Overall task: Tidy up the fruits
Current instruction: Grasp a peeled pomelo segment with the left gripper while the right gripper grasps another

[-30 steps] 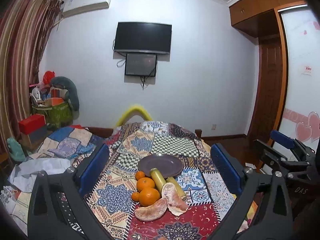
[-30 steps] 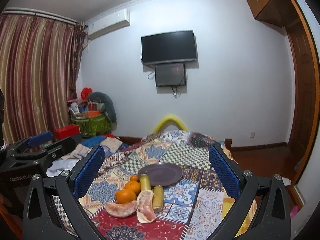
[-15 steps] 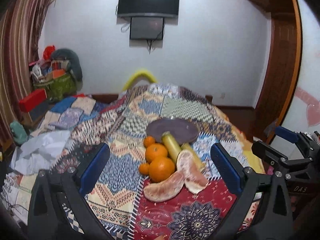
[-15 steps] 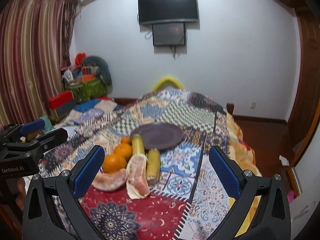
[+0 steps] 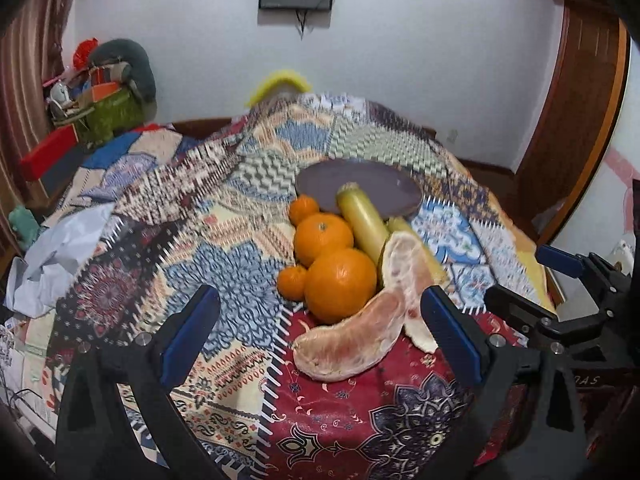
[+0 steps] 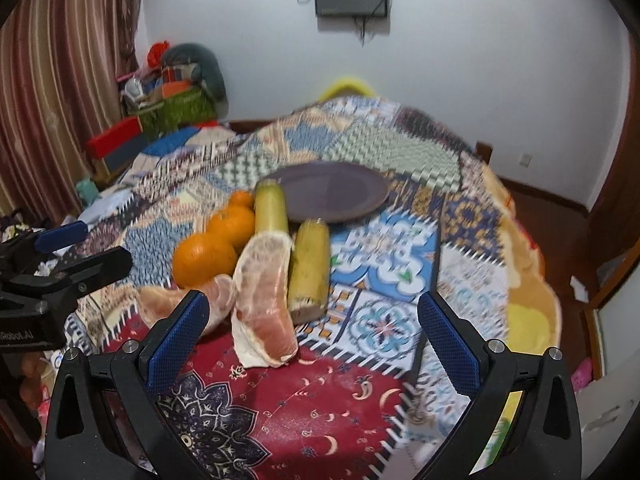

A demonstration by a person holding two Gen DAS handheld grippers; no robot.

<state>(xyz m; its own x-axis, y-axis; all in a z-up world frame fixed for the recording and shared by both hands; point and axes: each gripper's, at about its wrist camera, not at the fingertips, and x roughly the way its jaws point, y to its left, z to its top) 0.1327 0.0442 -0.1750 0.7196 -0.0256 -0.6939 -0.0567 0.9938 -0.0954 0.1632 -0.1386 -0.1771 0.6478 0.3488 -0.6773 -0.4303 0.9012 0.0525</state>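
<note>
On a patchwork cloth lies a cluster of fruit: a big orange [image 5: 341, 283], a second orange [image 5: 322, 238], two small mandarins [image 5: 292, 281], two yellow-green stalks [image 5: 362, 222] and two peeled pomelo segments [image 5: 352, 342]. Behind them sits an empty purple plate [image 5: 360, 190]. My left gripper [image 5: 320, 332] hangs open over the near pomelo segment. My right gripper [image 6: 312, 340] is open too, above the other pomelo segment [image 6: 266, 292] and the short stalk [image 6: 310, 268]. The plate [image 6: 332, 192] and big orange [image 6: 204, 260] show in the right wrist view.
The cloth-covered table [image 5: 224, 264] drops off at its right edge [image 6: 532, 280] to a wooden floor. A heap of bags and boxes [image 5: 100, 96] stands at the back left by a striped curtain [image 6: 60, 92]. Crumpled white paper [image 5: 52, 256] lies left of the table.
Both grippers have tilted down and come closer to the fruit, which now fills more of each view. Both stay open. Nothing on the table has shifted.
</note>
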